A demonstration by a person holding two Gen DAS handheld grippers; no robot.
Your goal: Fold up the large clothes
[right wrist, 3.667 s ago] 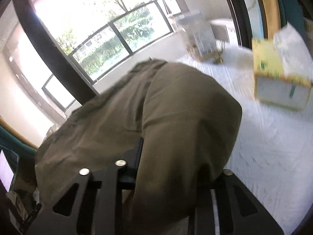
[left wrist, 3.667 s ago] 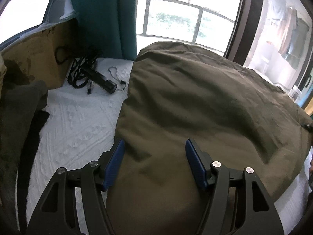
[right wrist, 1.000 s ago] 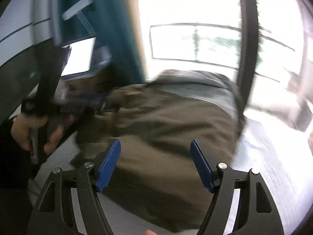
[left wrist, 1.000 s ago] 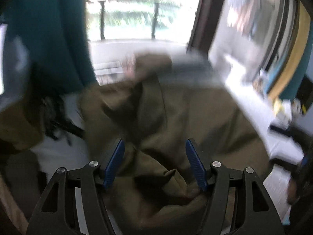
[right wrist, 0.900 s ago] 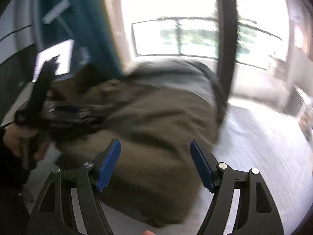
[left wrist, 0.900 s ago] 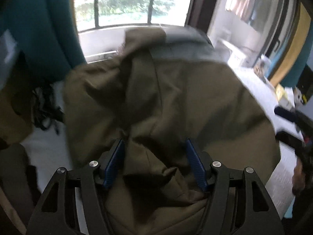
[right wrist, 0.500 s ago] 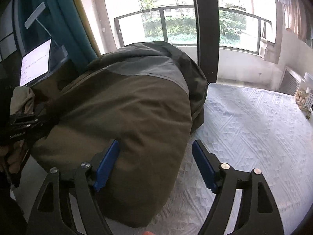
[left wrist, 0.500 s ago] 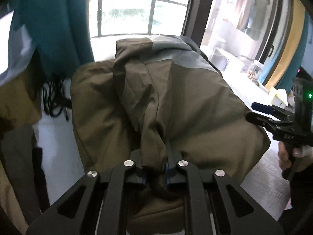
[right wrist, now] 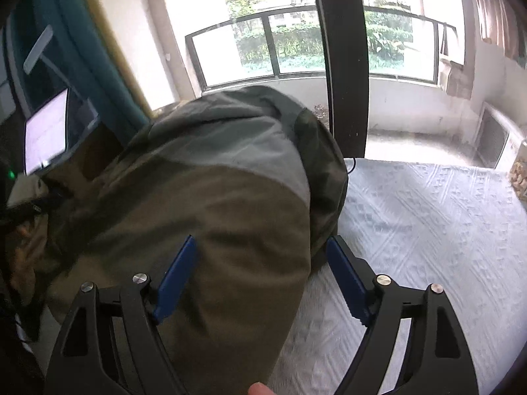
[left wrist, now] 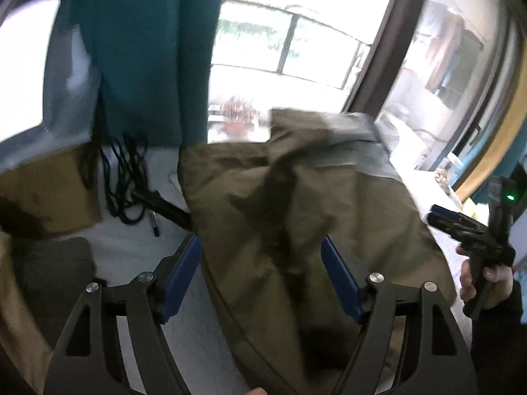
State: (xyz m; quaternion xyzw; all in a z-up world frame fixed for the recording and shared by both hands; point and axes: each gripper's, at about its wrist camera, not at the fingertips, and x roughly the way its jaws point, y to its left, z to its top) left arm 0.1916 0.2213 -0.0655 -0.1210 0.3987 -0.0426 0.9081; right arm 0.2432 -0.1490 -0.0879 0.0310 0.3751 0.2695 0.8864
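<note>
Nearest us, left gripper (left wrist: 260, 276): jaws just reopened wide, pads clear of the olive jacket (left wrist: 296, 217) lying between them. Right gripper (right wrist: 260, 275): wide and widening, straddling the jacket's near edge without pinching. The jacket lies heaped on the white bedspread (right wrist: 428, 217). Left of the jacket, black cables (left wrist: 128, 181); beyond it, the window (right wrist: 280, 46).

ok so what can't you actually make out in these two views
- Left wrist view: the olive jacket is smeared by motion blur; its folds and the cables behind lack detail.
- Right wrist view: the jacket's near end is cut off by the bottom edge.
- The bed under the jacket is hidden.
</note>
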